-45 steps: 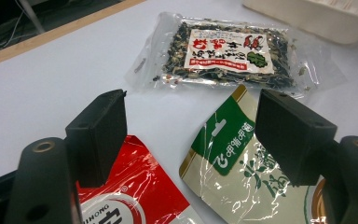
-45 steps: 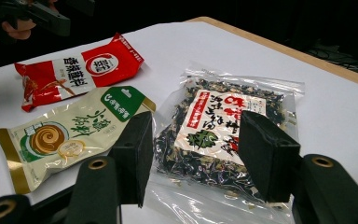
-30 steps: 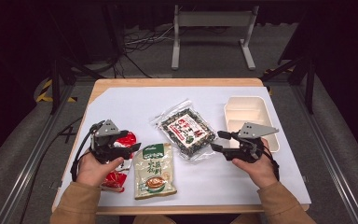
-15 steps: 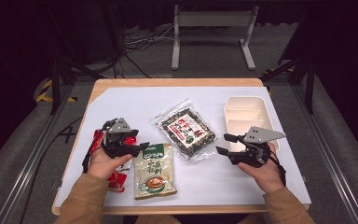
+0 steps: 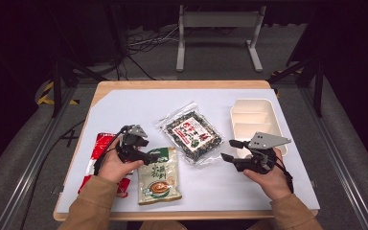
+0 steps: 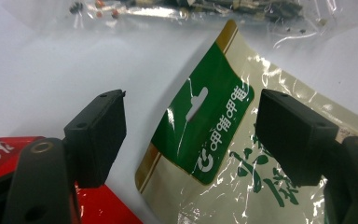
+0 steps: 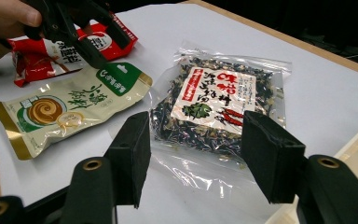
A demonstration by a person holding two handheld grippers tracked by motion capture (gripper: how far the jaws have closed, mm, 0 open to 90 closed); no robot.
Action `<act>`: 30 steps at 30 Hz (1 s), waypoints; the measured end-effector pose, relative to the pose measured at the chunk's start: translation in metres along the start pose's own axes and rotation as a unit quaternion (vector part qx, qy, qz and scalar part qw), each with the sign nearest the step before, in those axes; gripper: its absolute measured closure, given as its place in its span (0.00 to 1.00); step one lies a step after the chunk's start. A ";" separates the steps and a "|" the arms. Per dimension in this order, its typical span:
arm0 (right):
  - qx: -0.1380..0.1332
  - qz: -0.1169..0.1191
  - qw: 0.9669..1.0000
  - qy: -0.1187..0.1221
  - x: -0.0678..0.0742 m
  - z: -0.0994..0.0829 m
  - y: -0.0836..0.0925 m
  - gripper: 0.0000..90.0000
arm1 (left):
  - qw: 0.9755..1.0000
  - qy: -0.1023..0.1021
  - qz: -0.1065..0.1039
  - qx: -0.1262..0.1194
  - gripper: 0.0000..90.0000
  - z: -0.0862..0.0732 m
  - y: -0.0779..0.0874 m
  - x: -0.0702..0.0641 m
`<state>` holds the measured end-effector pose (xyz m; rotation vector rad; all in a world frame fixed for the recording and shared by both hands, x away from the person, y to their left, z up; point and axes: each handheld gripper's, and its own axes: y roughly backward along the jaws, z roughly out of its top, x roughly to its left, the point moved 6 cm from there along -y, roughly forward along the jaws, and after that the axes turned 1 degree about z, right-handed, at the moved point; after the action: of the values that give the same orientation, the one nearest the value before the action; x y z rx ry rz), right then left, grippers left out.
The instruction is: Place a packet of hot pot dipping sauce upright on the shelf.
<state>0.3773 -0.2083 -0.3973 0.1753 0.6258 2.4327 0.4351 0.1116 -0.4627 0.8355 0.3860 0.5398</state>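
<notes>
So far, no packet has gone into the white tray [image 5: 252,106], which stands empty at the far right of the tabletop [image 5: 124,108]; judging from how things lie, the work of moving the packets is only at its start.

The left gripper [image 5: 148,156] is low over the top edge of the green-and-cream packet [image 5: 159,176], which lies flat, well left of the tray and near the front edge. In the left gripper view the jaws stand apart on both sides of the green header [image 6: 204,131] with its hanging hole. They have just been opening a little more, and the header is between them, but the pads do not press on it, so nothing is grasped yet. I judge that this packet is the first one to be picked.

The right gripper [image 5: 230,150] hovers just in front of the tray, also with its jaws released and nothing between them. It points toward the clear bag of dark dried mix [image 5: 191,134], which rests between the green packet and the tray, close to both.

The red packet [image 5: 100,148] lies farthest from the tray, partly under the left hand [image 5: 116,166].

What is left, as I judge: close on the green header, lift, carry to the tray, then the other two packets.
</notes>
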 end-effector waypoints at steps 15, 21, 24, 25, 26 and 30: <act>0.008 -0.001 1.000 0.003 0.001 -0.002 -0.004 0.47 | 0.999 -0.008 -0.022 0.032 0.31 -0.006 -0.014 -0.004; 0.010 0.001 1.000 0.003 0.001 -0.003 -0.006 0.47 | 0.999 -0.016 -0.024 0.044 0.33 -0.009 -0.018 -0.005; 0.012 0.002 1.000 0.005 0.002 -0.003 -0.007 0.47 | 0.998 -0.025 -0.022 0.050 0.35 -0.010 -0.019 -0.007; 0.012 0.002 1.000 0.005 0.002 -0.003 -0.007 0.47 | 0.998 -0.028 -0.018 0.052 0.36 -0.010 -0.019 -0.007; 0.012 0.002 1.000 0.005 0.002 -0.003 -0.007 0.47 | 0.998 -0.028 -0.018 0.052 0.38 -0.010 -0.019 -0.007; 0.013 0.002 1.000 0.005 0.002 -0.003 -0.008 0.47 | 0.997 -0.046 0.000 0.058 0.43 -0.011 -0.020 -0.012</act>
<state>0.3788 -0.2027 -0.4042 0.1759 0.6636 2.4320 0.4259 0.1001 -0.4834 0.9694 0.3355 0.4792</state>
